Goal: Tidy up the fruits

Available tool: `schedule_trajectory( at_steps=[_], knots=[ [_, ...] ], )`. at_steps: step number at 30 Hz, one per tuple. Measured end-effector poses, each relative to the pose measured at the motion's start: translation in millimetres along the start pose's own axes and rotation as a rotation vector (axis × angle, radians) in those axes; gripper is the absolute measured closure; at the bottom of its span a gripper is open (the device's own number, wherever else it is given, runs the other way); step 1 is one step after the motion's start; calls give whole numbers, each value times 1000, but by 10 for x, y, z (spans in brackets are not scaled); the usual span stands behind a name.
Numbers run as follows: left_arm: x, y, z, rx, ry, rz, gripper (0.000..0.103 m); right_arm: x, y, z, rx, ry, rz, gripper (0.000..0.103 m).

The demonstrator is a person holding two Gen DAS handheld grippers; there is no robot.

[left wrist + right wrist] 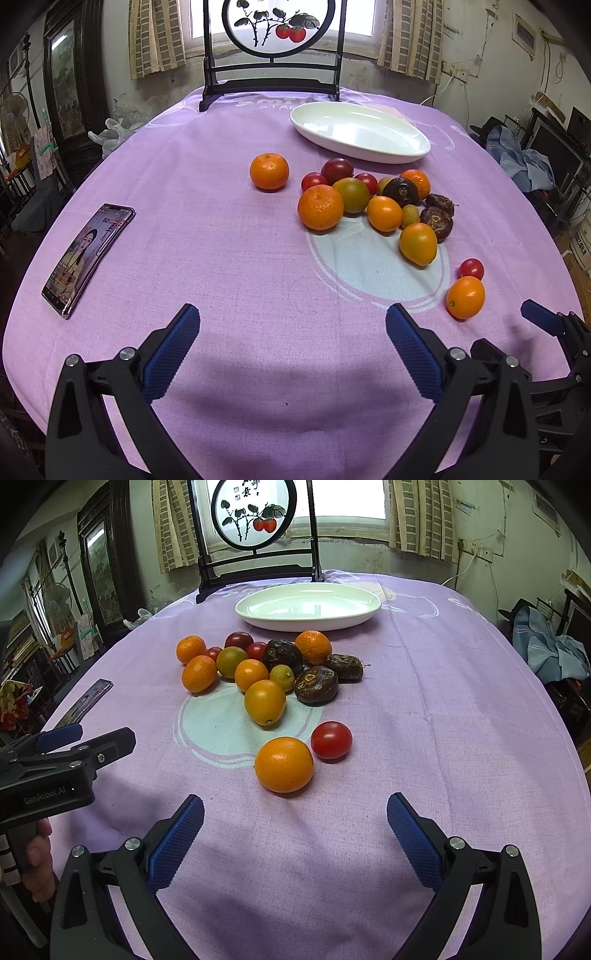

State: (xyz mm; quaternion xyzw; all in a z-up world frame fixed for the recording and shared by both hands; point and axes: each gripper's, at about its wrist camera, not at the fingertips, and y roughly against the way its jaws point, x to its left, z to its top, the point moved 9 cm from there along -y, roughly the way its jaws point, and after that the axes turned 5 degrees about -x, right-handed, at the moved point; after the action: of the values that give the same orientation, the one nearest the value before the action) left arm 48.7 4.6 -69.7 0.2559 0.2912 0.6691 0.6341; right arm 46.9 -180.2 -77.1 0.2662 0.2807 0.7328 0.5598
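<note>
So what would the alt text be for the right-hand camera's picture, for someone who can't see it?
An open blue-padded right gripper hovers over a purple tablecloth, facing a loose pile of small fruit: a round orange kumquat and a red cherry tomato lie nearest. Behind the pile sits an empty white oval plate; the black left gripper enters at left.

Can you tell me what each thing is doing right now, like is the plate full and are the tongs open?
left tongs: open, holding nothing.
right tongs: open, holding nothing.
white plate: empty, upright on the cloth.
fruit pile: loose on the cloth, none on the plate.
nearest orange fruit: alone beside a red tomato.
phone: screen on, lying flat.
</note>
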Motion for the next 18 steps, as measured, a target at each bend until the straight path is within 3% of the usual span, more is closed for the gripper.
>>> schedule_trajectory(
  at_steps=[18],
  knots=[
    [33, -19, -23, 4, -1, 1, 4, 20, -27, -36, 7, 1, 9, 4]
  ],
)
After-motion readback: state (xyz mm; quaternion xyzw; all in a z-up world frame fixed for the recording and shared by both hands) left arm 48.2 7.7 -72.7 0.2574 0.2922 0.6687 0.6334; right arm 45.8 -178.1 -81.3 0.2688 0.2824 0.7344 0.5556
